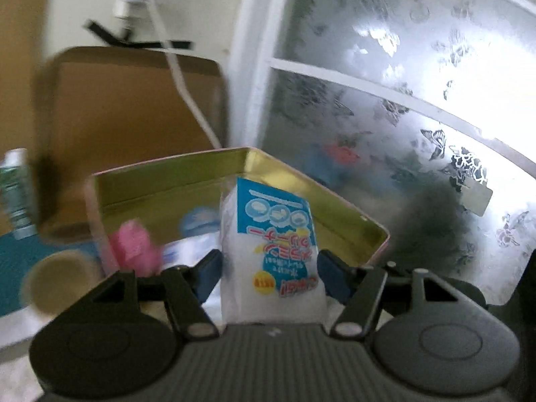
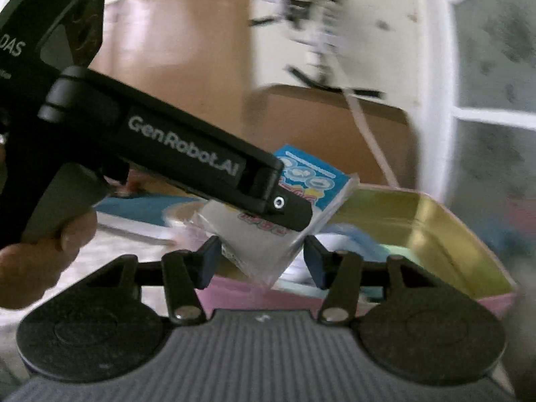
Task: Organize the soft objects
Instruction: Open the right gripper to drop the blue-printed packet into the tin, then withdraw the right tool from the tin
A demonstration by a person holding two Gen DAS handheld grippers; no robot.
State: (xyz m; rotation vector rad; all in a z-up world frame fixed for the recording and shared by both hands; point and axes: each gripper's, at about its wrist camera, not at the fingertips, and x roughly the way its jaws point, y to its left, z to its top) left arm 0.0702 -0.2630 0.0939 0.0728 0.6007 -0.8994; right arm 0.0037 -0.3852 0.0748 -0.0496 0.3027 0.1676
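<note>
My left gripper (image 1: 268, 269) is shut on a white sponge pack with a blue label (image 1: 273, 251) and holds it above a pink tin with a gold inside (image 1: 301, 181). The tin holds a pink soft item (image 1: 134, 248) and blue and white items (image 1: 197, 224). In the right wrist view the same pack (image 2: 268, 234) hangs from the left gripper's black finger (image 2: 291, 212), in front of the tin (image 2: 435, 221). My right gripper (image 2: 261, 259) is open, with its jaws on either side of the pack's lower corner, apart from it.
The tin's open lid (image 1: 134, 117) stands behind it. A beige cup (image 1: 57, 281) and a green-and-white bottle (image 1: 15, 191) sit at the left on a teal mat (image 1: 20, 258). A frosted window with butterfly stickers (image 1: 402, 100) fills the right. A white cord (image 1: 187, 93) hangs down.
</note>
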